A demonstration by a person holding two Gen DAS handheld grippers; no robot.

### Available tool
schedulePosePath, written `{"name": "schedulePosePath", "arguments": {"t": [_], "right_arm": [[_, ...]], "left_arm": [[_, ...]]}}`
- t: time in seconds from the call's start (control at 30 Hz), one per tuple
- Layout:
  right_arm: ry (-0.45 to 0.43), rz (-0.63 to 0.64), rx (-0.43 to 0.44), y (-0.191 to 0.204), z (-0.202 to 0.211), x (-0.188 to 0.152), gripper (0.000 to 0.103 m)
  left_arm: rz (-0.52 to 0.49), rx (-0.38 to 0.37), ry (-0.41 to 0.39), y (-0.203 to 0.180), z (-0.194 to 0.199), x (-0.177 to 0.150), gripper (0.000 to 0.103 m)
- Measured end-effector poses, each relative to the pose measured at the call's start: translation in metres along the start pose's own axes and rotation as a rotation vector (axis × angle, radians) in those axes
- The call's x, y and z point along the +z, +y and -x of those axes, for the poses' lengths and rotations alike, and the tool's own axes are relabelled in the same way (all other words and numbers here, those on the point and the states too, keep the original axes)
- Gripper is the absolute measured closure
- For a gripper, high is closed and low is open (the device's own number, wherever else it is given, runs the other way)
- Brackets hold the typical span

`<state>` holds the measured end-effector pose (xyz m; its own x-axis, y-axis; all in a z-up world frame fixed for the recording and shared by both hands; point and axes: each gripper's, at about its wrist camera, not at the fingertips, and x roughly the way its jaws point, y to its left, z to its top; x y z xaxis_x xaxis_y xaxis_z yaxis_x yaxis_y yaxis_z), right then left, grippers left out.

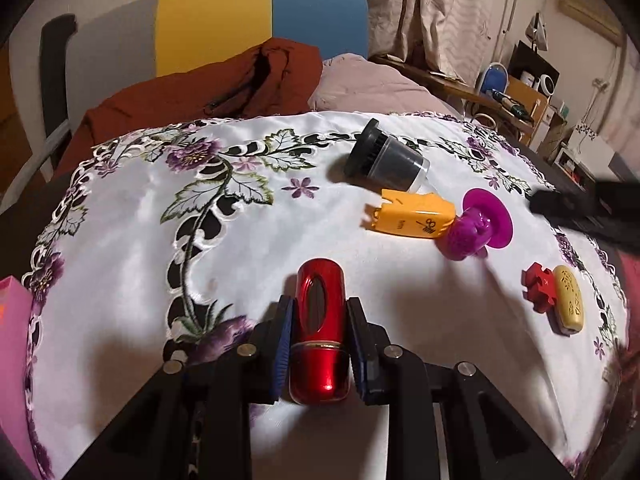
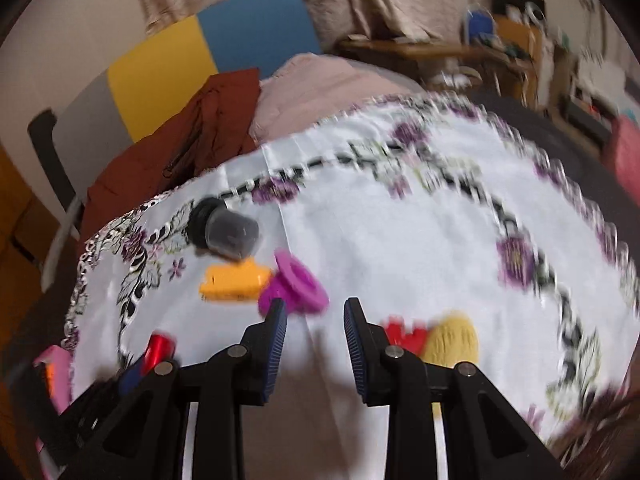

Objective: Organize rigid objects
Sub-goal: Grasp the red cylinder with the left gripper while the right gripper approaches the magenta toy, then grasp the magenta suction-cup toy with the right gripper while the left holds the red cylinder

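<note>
My left gripper (image 1: 318,312) is shut on a shiny red cylinder (image 1: 319,332), held just above the embroidered white tablecloth (image 1: 140,240). Further on lie a black-lidded jar (image 1: 386,160) on its side, an orange clip-like piece (image 1: 412,216), a magenta plunger-shaped toy (image 1: 478,224), a red puzzle piece (image 1: 538,286) and a yellow oval case (image 1: 568,304). My right gripper (image 2: 314,316) is open and empty above the cloth, with the magenta toy (image 2: 296,284) by its left fingertip and the red piece (image 2: 406,336) and yellow case (image 2: 454,340) to its right. That view is blurred.
A pink box (image 1: 12,320) sits at the table's left edge. A rust-red jacket (image 1: 224,84) and a pink cushion (image 1: 360,84) lie behind the table before a yellow and blue chair (image 1: 260,12). Cluttered shelves (image 1: 532,92) stand at the back right.
</note>
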<state>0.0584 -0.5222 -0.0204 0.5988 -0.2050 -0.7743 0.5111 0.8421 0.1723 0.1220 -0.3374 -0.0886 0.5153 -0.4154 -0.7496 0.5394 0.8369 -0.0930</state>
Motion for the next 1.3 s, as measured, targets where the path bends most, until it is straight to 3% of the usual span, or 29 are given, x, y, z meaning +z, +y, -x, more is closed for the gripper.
{"name": "schedulePosePath", "arguments": {"t": [0.2, 0.43, 0.5, 0.57, 0.67, 0.8, 1.0, 1.3], "right_arm": [[0.075, 0.030, -0.015, 0.003, -0.044, 0.017, 0.074], [0.058, -0.284, -0.010, -0.073, -0.040, 0.021, 0.074], [0.051, -0.337, -0.061, -0.088, -0.035, 0.019, 0.074], [0.024, -0.371, -0.045, -0.097, -0.029, 0.020, 0.074], [-0.009, -0.334, -0.022, -0.090, -0.022, 0.023, 0.073], [0.022, -0.230, -0.044, -0.070, -0.029, 0.028, 0.067], [0.074, -0.092, -0.219, -0.057, -0.040, 0.019, 0.067], [0.117, -0.136, -0.218, -0.070, -0.057, 0.015, 0.070]], "left_arm": [[-0.015, -0.001, -0.018, 0.002, 0.003, -0.006, 0.077], [-0.023, 0.002, -0.025, 0.001, 0.004, -0.007, 0.077], [-0.020, -0.001, -0.025, 0.001, 0.004, -0.007, 0.077], [-0.014, -0.007, -0.026, 0.002, 0.004, -0.008, 0.077], [-0.017, -0.005, -0.026, 0.002, 0.004, -0.008, 0.077], [-0.014, -0.009, -0.027, 0.003, 0.004, -0.008, 0.077], [-0.012, -0.012, -0.028, 0.004, 0.004, -0.008, 0.077], [-0.001, -0.024, -0.029, 0.005, 0.005, -0.009, 0.076]]}}
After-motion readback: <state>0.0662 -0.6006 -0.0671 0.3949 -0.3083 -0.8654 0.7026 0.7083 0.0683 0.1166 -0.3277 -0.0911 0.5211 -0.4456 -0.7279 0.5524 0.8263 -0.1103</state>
